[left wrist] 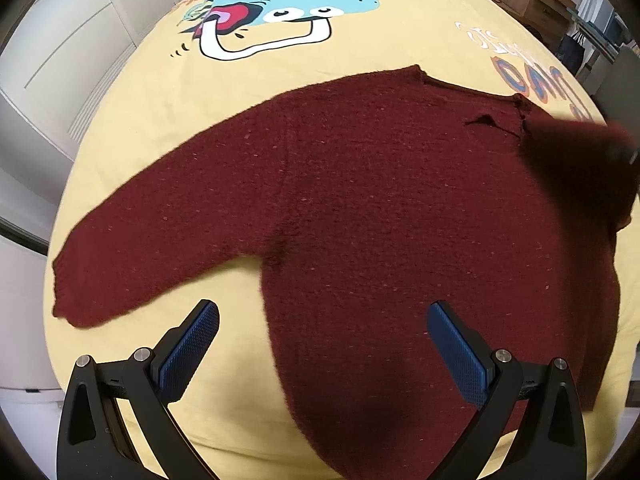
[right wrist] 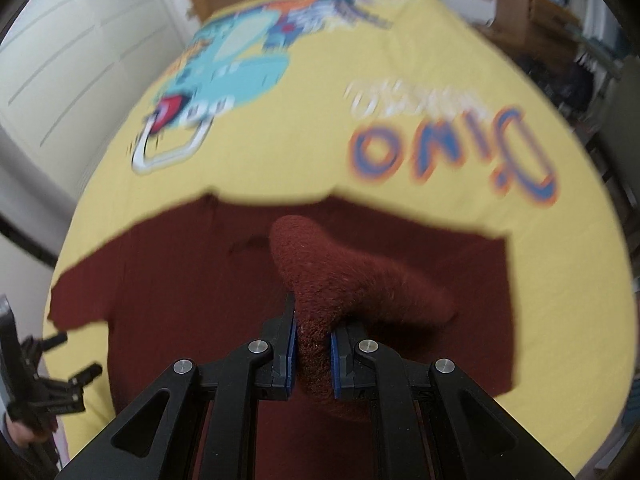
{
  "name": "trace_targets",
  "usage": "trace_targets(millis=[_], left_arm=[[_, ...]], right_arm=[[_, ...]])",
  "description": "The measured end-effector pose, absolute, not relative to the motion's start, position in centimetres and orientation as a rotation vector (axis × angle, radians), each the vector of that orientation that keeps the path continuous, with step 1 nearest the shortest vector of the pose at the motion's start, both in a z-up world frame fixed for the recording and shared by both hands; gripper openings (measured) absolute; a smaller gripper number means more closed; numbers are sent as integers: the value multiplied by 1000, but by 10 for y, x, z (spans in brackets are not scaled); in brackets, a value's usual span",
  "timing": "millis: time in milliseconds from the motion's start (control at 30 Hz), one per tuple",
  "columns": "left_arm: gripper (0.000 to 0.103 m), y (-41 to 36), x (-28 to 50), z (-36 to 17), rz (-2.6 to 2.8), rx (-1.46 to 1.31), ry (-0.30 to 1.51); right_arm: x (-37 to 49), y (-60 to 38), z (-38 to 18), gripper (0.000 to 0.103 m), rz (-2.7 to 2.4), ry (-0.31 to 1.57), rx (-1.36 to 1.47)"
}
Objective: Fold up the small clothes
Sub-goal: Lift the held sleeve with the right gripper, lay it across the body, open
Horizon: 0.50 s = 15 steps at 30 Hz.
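Right gripper (right wrist: 313,334) pinched the sweater (left wrist: 360,200) sleeve (right wrist: 320,272) mid-fold; far-left sleeve unfolded, body unfolded. Left gripper (left wrist: 323,320) spread, empty.

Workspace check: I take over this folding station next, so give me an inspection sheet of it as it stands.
Surface: yellow bedsheet with a cartoon dinosaur print, smooth.
Job's things: dark red knit sweater lying flat, one sleeve spread out to the side; the other sleeve lifted over the body.
Clutter: nothing seen on the sheet.
Grippers: left gripper open, hovering over the sweater's side, holding nothing; right gripper shut on the lifted sleeve, picture blurred.
Cables: nothing seen.
Surroundings: white panelled wall on one side, cardboard boxes beyond the far corner.
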<state>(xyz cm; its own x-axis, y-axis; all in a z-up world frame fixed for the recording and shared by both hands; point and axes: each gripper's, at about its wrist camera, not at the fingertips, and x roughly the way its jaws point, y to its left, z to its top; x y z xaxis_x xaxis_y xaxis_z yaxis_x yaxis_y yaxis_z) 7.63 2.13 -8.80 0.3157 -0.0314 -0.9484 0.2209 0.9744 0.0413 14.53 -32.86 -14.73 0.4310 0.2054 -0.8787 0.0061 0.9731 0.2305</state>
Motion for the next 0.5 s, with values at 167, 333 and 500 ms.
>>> trace_targets(millis=[167,333,500], left_arm=[[102,11,75,-91,-198,180,1246],[102,10,71,-94,-206,160,1254],[102,16,72,-96,-189,150,1266]], right_arm=[[135,-299,-198,13,150,1264,196],[130,-290,-225,14,144,1345,180],[130,-292,-246,15,125,1395,190]])
